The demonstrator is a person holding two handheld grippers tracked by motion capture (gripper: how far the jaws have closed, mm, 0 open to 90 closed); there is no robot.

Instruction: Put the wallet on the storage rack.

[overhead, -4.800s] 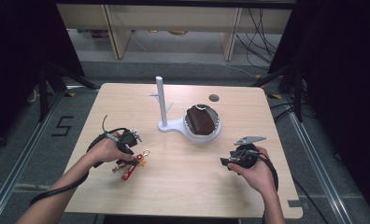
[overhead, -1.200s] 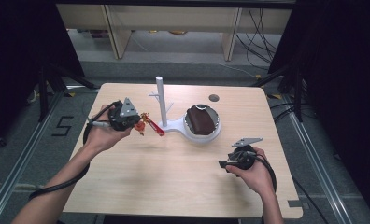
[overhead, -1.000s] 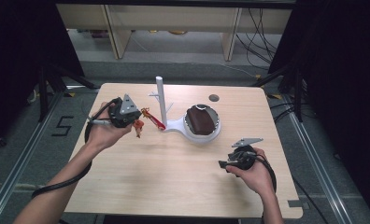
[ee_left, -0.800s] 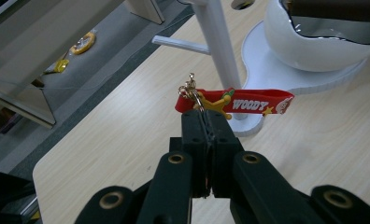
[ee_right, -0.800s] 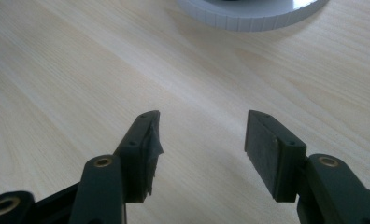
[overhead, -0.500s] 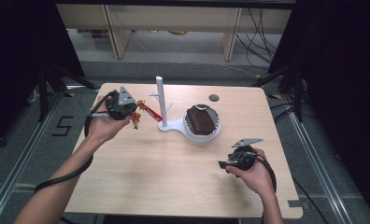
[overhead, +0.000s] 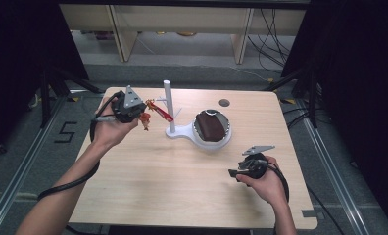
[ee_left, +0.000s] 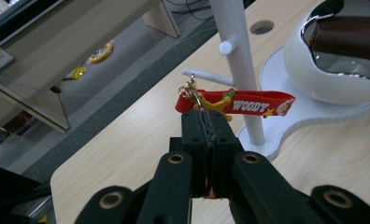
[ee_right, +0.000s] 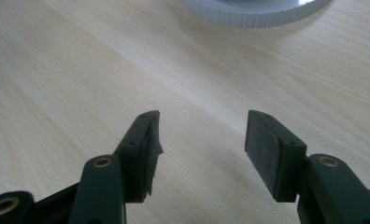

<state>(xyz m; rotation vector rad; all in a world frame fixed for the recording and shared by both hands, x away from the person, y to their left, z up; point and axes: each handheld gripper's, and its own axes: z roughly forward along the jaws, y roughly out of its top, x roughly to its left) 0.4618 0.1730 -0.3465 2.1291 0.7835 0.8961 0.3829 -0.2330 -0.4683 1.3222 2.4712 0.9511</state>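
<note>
Keychain (ee_left: 234,102), the red Woody one, is pinched by its chain in the left tongs (ee_left: 206,122), dangling just beside the white peg stand (ee_left: 241,70) at the bench's (overhead: 148,191) far left. Right tongs (ee_right: 202,140) sit spread, empty, near right.

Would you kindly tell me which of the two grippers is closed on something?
The left gripper, up beside the white peg stand: it is shut on the red Woody keychain. The right gripper rests open near the table's front edge, with nothing between its jaws.
</note>
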